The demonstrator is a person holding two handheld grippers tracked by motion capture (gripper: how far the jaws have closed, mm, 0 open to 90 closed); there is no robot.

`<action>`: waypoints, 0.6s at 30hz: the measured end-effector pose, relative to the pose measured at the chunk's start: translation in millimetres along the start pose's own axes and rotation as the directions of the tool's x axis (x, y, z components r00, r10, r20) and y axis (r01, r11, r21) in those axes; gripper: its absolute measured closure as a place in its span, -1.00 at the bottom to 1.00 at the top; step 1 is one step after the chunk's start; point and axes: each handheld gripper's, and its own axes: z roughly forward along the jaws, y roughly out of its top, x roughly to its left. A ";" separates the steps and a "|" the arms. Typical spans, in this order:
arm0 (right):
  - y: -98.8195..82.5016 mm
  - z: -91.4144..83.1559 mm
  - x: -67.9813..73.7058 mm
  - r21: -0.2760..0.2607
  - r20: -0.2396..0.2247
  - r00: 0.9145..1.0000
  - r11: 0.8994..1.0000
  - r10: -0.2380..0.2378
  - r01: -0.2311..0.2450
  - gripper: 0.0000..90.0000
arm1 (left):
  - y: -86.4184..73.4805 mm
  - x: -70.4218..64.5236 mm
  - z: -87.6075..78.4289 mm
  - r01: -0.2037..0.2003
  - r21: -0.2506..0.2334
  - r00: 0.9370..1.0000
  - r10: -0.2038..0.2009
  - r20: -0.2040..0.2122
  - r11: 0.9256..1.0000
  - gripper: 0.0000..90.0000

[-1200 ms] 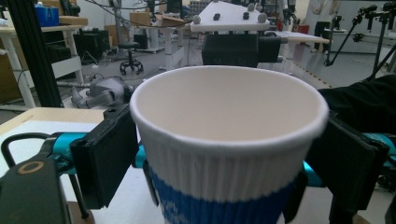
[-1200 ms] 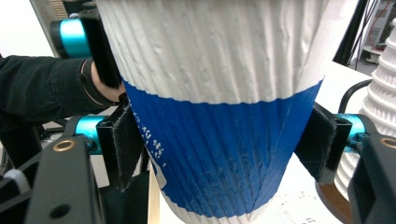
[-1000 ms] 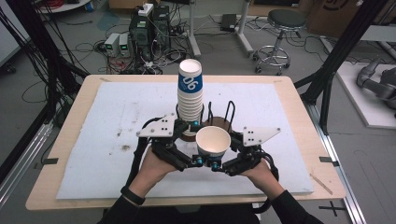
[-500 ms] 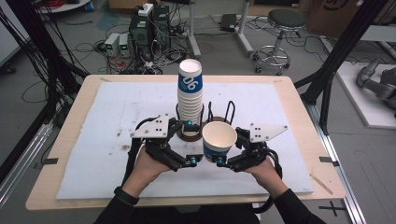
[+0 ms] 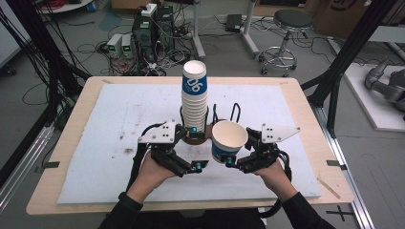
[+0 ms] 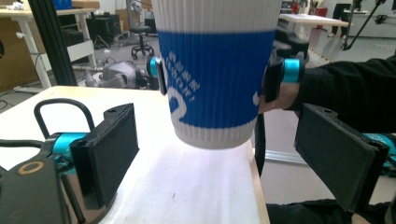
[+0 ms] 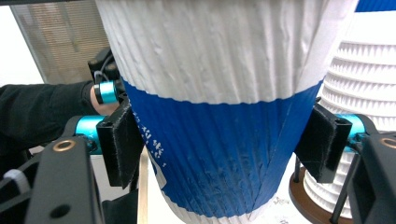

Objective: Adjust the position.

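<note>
The right gripper (image 5: 228, 160) has carried the single cup (image 5: 228, 140) rightward off the stack (image 5: 194, 102), jaws pinching it above the tabletop's (image 5: 305, 109) near edge; the left gripper (image 5: 196, 164) hangs spread — separation looks done.

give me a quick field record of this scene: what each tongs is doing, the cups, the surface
right tongs: shut on a single blue-and-white ribbed paper cup, held off the table, mouth tilted toward the camera
left tongs: open, nothing between the pads, just left of the held cup
cup stack: tall stack of matching ribbed paper cups, upright in a brown round holder with black wire loops
surface: white mat on a wooden table
held cup versus stack: apart, cup to the right of the stack
</note>
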 end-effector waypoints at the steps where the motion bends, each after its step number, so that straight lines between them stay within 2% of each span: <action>1: 0.1 -0.2 0.0 0.000 -0.001 1.000 1.000 0.000 0.000 -0.42 | -0.8 -0.1 0.6 0.000 0.003 1.000 0.000 -0.001 1.000 -0.70; 13: -0.2 5.8 4.4 -0.001 -0.020 1.000 1.000 -0.004 0.004 -0.42 | -17.2 -3.5 21.7 0.018 0.018 0.999 -0.018 0.027 1.000 -0.70; 18: -1.1 10.6 6.6 0.006 -0.035 0.999 1.000 0.000 0.000 -0.42 | -19.5 -6.1 29.3 0.022 0.011 0.999 -0.023 0.034 1.000 -0.70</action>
